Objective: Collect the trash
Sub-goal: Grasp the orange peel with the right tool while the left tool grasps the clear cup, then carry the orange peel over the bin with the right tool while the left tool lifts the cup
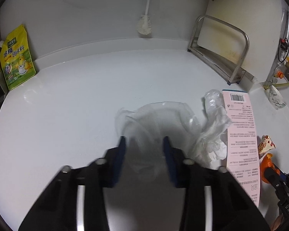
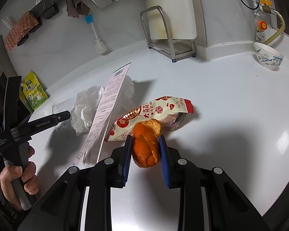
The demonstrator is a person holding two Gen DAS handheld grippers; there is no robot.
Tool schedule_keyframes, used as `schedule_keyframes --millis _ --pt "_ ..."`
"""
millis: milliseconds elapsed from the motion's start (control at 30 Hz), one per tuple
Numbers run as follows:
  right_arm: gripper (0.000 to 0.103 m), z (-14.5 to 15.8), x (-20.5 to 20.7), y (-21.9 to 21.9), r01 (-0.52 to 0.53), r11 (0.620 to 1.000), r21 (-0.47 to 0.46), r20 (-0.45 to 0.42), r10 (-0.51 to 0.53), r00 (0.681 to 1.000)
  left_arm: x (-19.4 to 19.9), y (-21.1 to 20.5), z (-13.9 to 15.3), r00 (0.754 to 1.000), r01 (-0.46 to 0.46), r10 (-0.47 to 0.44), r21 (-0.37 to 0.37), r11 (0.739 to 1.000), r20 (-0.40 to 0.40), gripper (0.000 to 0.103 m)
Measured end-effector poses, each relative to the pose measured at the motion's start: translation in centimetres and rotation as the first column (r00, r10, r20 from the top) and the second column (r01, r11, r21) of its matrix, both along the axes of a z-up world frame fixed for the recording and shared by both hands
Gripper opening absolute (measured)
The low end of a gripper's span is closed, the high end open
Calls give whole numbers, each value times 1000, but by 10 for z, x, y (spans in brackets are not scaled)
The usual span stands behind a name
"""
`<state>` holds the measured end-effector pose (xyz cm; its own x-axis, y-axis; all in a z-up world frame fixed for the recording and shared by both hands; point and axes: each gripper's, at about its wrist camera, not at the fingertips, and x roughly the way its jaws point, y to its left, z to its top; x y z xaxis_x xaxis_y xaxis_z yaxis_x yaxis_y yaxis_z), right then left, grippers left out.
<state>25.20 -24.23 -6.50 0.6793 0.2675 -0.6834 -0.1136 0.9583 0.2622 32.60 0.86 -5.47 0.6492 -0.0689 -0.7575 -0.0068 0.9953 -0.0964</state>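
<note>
Trash lies in a loose cluster on the white counter [image 2: 212, 100], and from the look of it the collecting has only begun. The right gripper [image 2: 145, 150] is clamped on an orange peel [image 2: 145, 144], its blue pads pressing both sides; whether the peel is lifted clear of the counter or only pinched where it lay, I cannot tell. Just behind the peel is a red-and-white snack wrapper [image 2: 154, 113], touching or nearly touching it. To its left a pink printed card [image 2: 106, 111] stands tilted on edge, leaning against crumpled white plastic [image 2: 86, 107], and beside that lies a clear plastic cup [image 1: 156, 119] on its side. The left gripper [image 1: 144, 144] has its fingers spread apart, holding nothing, with the cup lying between and just ahead of them, so the cup seems its likely next pick. No bin or bag shows in either view, so where the trash is meant to go cannot be said. By my reading one piece is in hand and four are left: wrapper, card, crumpled plastic and cup. A yellow pouch [image 1: 16, 57] at the back wall, a bowl [image 2: 267, 55] at the far right and a brush [image 1: 144, 23] on the wall look like kitchen things rather than trash, though the pouch is hard to judge.
</note>
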Motion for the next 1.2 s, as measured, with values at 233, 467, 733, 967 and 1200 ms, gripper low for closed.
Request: schedule_keyframes --millis 233,467,733,967,1200 --pt "27 -1 -6 1 1 1000 -9 10 -1 1000 -14 1 3 1000 11 -11 -1 1000 10 9" --pt "27 -2 -20 -3 9 1000 -2 11 -9 1000 -48 12 14 999 29 -31 39 999 35 8" --pt "27 8 -55 -2 32 999 -5 15 -32 999 -97 9 27 995 50 -57 85 995 81 8" --pt "27 15 -101 3 57 998 1 23 -57 998 -142 0 46 987 88 -98 83 993 125 8" --pt "27 18 -152 7 87 996 24 26 -88 996 -188 -3 56 981 116 -126 78 990 150 8"
